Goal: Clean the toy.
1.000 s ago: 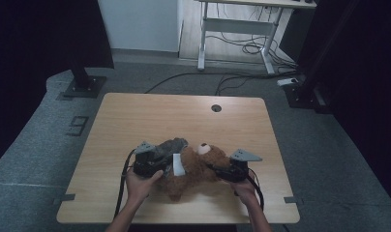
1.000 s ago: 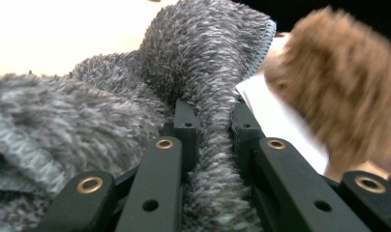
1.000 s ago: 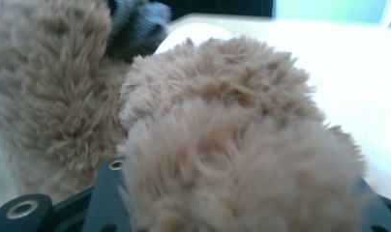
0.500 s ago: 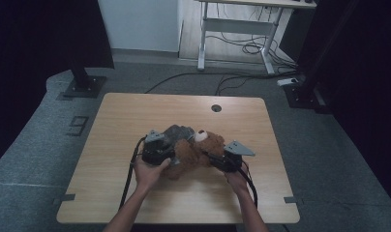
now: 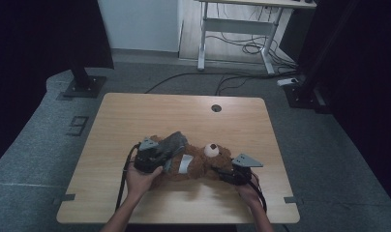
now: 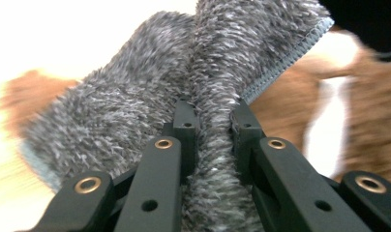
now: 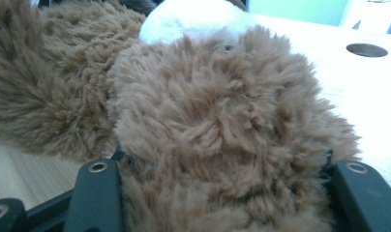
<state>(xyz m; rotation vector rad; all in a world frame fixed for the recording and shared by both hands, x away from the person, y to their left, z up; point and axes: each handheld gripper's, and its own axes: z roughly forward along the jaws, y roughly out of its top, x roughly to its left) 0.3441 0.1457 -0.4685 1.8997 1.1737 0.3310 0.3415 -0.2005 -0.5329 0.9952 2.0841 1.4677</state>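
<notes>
A brown teddy bear point(image 5: 203, 163) with a white muzzle lies on its back near the front of the wooden table point(image 5: 135, 116), head to the right. A grey fluffy cloth point(image 5: 174, 143) lies over its left side. My left gripper point(image 5: 167, 152) is shut on a fold of that cloth point(image 6: 203, 92), which bulges up between the jaws point(image 6: 213, 126); the bear's brown and white fur point(image 6: 372, 130) shows behind. My right gripper point(image 5: 223, 170) holds the bear's head from the right. Brown fur point(image 7: 222, 121) is packed between its two spread jaws point(image 7: 222, 166).
A round cable hole point(image 5: 216, 108) sits near the table's far edge, also seen past the bear point(image 7: 366, 49). Beyond the table are a white desk frame point(image 5: 232, 29), loose cables on the floor, and a black stand base point(image 5: 82, 87) at the left.
Both hands pushed forward with the bear and cloth, then drew back slightly. The bear's head has swung from pointing away to pointing right, and the cloth has stayed in the left gripper.
</notes>
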